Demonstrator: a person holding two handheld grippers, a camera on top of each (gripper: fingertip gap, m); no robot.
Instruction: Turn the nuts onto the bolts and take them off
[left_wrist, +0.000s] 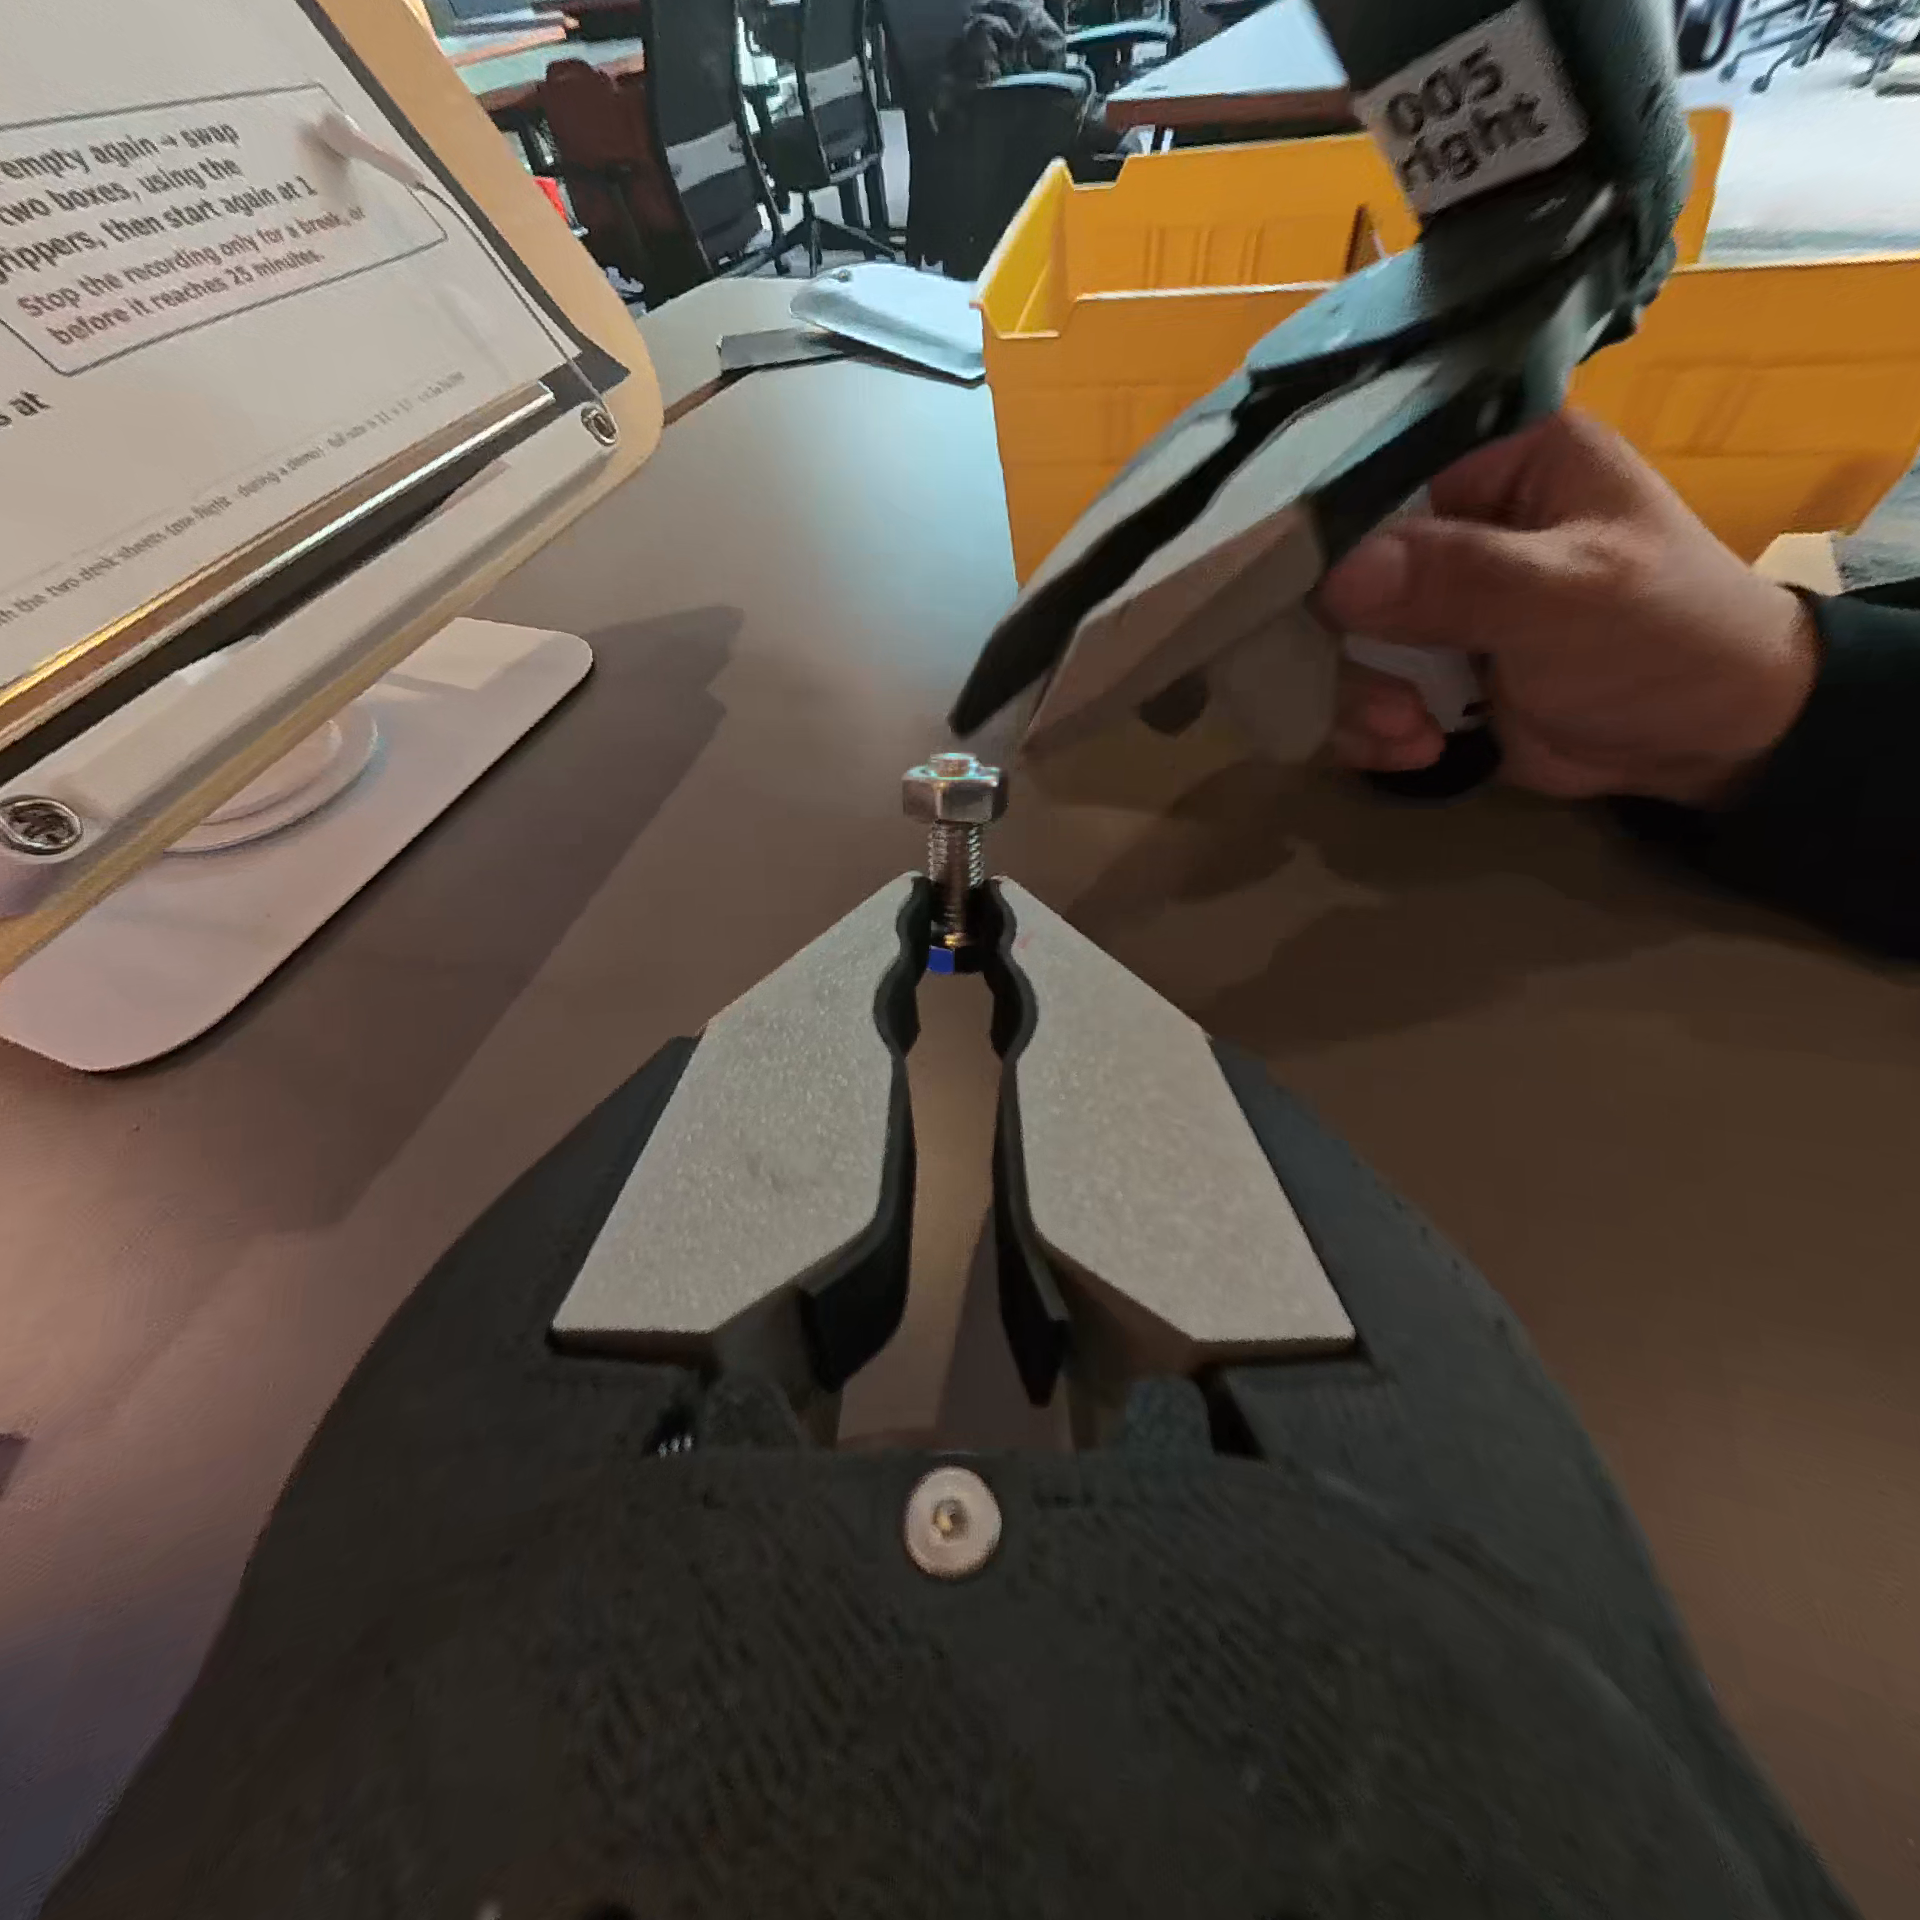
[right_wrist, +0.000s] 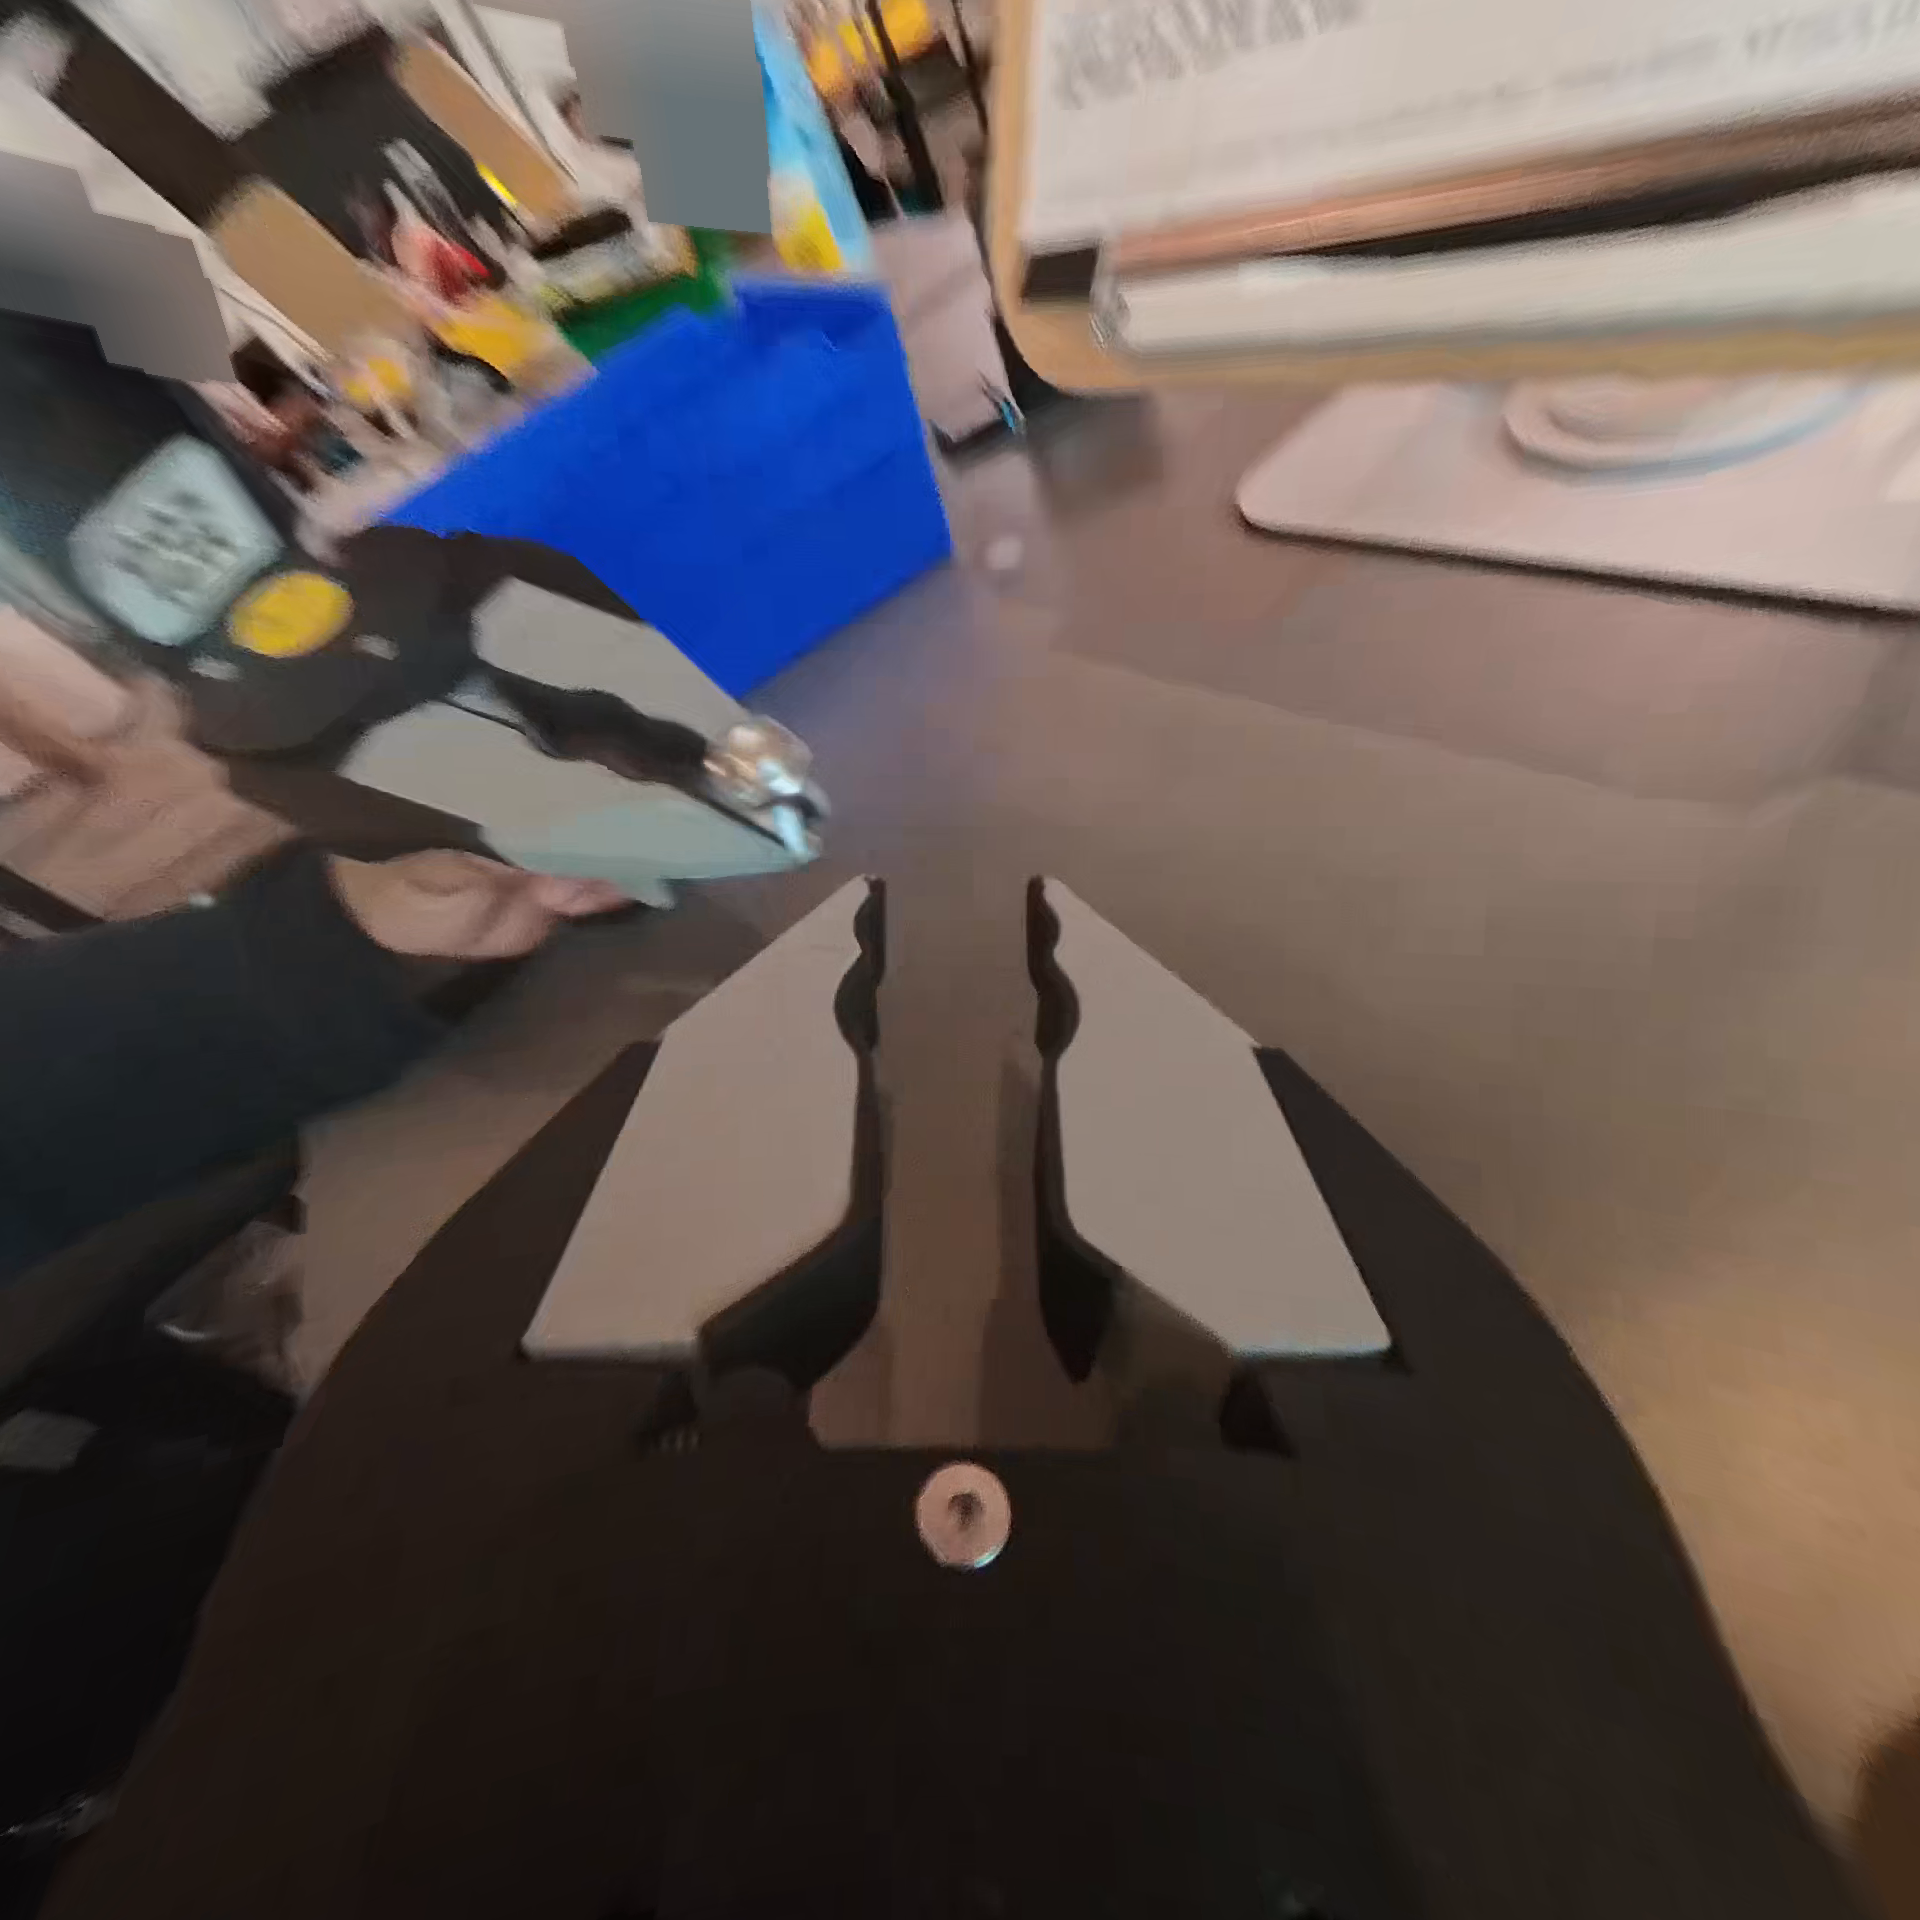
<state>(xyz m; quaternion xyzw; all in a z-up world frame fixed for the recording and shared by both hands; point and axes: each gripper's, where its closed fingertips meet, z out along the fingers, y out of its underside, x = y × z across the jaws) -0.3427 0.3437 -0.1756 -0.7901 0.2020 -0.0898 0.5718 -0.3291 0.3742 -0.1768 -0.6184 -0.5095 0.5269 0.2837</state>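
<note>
My left gripper (left_wrist: 954, 914) is shut on a silver bolt (left_wrist: 948, 862) and holds it with the thread pointing away from me. A silver hex nut (left_wrist: 951, 792) sits on the thread near its far end. My right gripper (left_wrist: 987, 727) hangs just above and to the right of the nut, tips close to it but apart. In the blurred right wrist view my right gripper (right_wrist: 954, 914) is open and empty, and the left gripper (right_wrist: 774, 790) with the bolt and nut (right_wrist: 764, 764) shows at the left.
A yellow bin (left_wrist: 1247, 343) stands behind the right gripper and a blue bin (right_wrist: 707, 468) behind the left one. A tilted instruction sheet on a white stand (left_wrist: 260, 727) is at the left of the dark table (left_wrist: 1455, 1143). The left gripper's tips are roughly 4 centimetres from the right gripper's.
</note>
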